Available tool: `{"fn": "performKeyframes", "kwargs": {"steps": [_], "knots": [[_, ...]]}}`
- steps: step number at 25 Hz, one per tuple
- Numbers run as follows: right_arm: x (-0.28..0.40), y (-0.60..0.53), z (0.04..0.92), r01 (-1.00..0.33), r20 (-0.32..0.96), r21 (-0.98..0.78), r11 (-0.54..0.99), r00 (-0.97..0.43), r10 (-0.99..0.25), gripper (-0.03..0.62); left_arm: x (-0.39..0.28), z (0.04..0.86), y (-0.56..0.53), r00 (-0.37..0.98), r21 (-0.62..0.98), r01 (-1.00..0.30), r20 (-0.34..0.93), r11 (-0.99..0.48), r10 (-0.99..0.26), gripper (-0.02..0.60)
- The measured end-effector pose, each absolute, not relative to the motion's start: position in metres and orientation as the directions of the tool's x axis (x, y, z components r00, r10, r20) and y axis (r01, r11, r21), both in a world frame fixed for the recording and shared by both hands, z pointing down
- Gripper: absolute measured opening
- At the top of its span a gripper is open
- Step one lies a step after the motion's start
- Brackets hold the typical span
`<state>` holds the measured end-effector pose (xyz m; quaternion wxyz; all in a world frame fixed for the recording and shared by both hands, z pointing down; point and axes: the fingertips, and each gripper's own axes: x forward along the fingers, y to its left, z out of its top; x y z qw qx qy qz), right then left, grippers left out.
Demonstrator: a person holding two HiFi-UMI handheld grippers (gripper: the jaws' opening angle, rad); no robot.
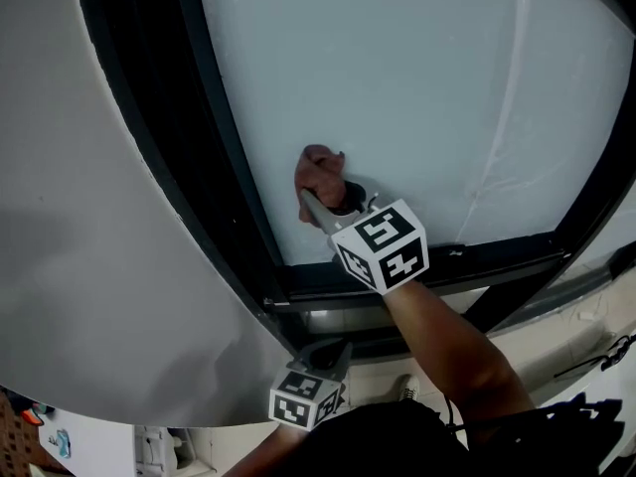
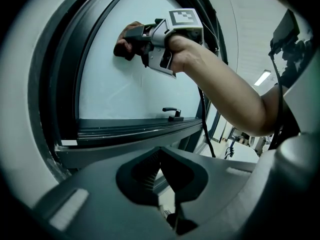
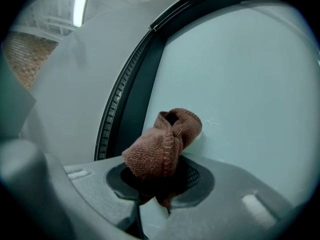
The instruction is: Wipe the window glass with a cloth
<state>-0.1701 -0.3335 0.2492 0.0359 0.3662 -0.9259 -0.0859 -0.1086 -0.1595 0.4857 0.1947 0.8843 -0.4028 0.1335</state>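
A bunched brown cloth (image 1: 318,175) (image 3: 162,144) (image 2: 127,39) is pressed against the pale window glass (image 1: 397,87) (image 3: 250,84) low on the pane, near its dark left frame. My right gripper (image 1: 333,205) (image 3: 160,184) (image 2: 145,44) is shut on the cloth, its jaws clamped on the lower folds. My left gripper (image 1: 323,358) (image 2: 160,174) hangs lower, below the window sill, with its jaws closed together and nothing between them.
The black window frame (image 1: 214,147) (image 3: 125,94) runs up the left and along the bottom (image 1: 427,271). A black window handle (image 2: 172,113) sits on the lower rail. A grey wall (image 1: 89,246) lies left of the frame. Cables (image 1: 596,361) lie at lower right.
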Motion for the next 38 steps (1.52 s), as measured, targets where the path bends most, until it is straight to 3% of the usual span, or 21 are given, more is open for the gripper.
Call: {"fn": "performKeyframes", "kwargs": {"steps": [11, 17, 38], "knots": [[-0.11, -0.339, 0.249, -0.764, -0.012, 0.178, 0.621, -0.632, -0.775, 0.092, -0.1, 0.492, -0.139, 0.681, 0.203, -0.714, 0.421, -0.67, -0.599, 0.017], [-0.061, -0.34, 0.25, -0.79, -0.027, 0.148, 0.595, -0.605, -0.796, 0.092, -0.091, 0.486, -0.15, 0.652, 0.167, -0.74, 0.411, -0.651, -0.636, 0.017], [0.074, -0.348, 0.242, -0.836, -0.029, 0.129, 0.533, -0.541, -0.841, 0.092, -0.002, 0.481, -0.154, 0.674, 0.181, -0.718, 0.42, -0.672, -0.608, 0.017]]}}
